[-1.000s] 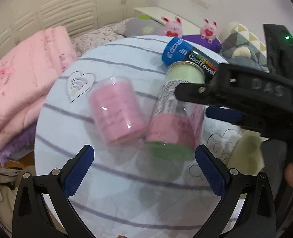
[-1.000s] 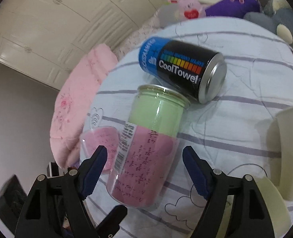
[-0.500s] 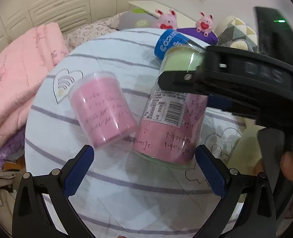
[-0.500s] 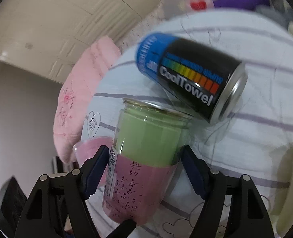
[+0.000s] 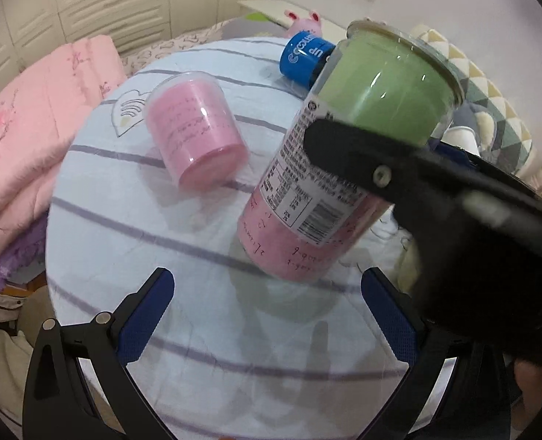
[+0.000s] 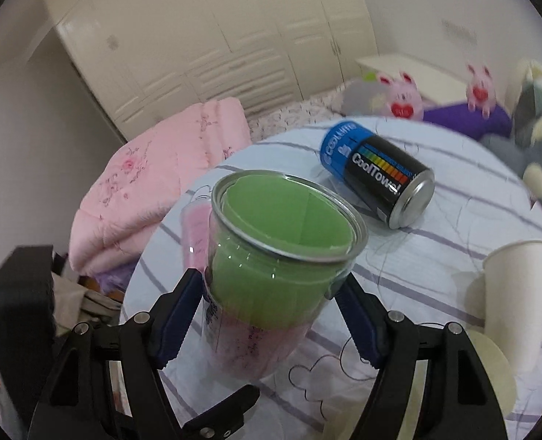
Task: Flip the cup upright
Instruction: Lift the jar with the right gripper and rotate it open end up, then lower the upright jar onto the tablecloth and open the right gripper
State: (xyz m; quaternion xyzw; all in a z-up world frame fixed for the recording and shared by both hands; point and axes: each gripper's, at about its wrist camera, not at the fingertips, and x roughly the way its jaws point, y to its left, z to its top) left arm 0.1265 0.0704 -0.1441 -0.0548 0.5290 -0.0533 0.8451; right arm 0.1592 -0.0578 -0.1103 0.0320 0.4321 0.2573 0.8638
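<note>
Covering the round table is one pale-blue cloth with purple stripes (image 5: 131, 242), and on it lie or stand four containers. Largest is the tall clear plastic cup with green and pink paper lining (image 6: 271, 275) — lifted off the cloth, tilted with its open mouth up and its pink bottom end toward the table. One black-and-blue metal can marked CoolTowel (image 6: 379, 178) lies on its side behind it, well apart. One short clear cup lined with pink paper (image 5: 197, 132) lies on its side to the left, near the tall cup but not touching. One white paper cup (image 6: 516, 304) stands upright at the right edge.

There are two black grippers with blue pads. The right gripper (image 6: 267, 315) is clamped on the tall cup's middle, one pad pressed to each side. The left gripper (image 5: 267, 322) is spread wide above the bare cloth, nothing between its fingers; the tall cup hangs just ahead of it, and the right gripper's black arm crosses in front of the cup's label.

Behind the table sit one folded pink quilt (image 5: 32, 128) and two pink plush rabbits (image 6: 403, 95).
</note>
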